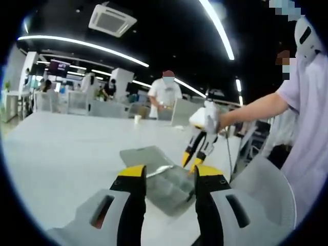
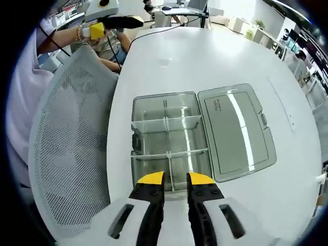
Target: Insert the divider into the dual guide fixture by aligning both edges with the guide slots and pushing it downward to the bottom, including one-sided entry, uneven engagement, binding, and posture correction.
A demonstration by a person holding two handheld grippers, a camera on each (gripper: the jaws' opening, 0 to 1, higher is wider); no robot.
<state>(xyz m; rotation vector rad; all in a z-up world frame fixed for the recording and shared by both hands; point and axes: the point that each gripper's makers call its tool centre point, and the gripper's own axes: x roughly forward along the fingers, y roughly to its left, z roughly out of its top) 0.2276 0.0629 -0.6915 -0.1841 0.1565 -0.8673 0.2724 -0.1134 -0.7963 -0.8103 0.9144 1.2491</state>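
Note:
A clear plastic box (image 2: pixel 166 136) lies on the white table with its lid (image 2: pixel 236 130) folded open to the right. Two clear cross dividers (image 2: pixel 166 123) stand in its slots, and a thin lengthwise divider (image 2: pixel 167 141) runs between them. My right gripper (image 2: pixel 176 179) hovers over the box's near end, its yellow-tipped jaws a narrow gap apart with nothing clearly held. In the left gripper view the same box (image 1: pixel 161 179) lies beyond my open left gripper (image 1: pixel 170 173), and the right gripper (image 1: pixel 192 162) points down at it from the right. A hand holds the left gripper (image 2: pixel 105 25) far off.
A grey mesh chair back (image 2: pixel 72 138) stands against the table's left edge beside the box. The person holding the grippers, in a pale shirt (image 1: pixel 307 128), is at the right. The white table (image 1: pixel 61 148) stretches far behind the box. Another person (image 1: pixel 166 95) stands at the table's far end.

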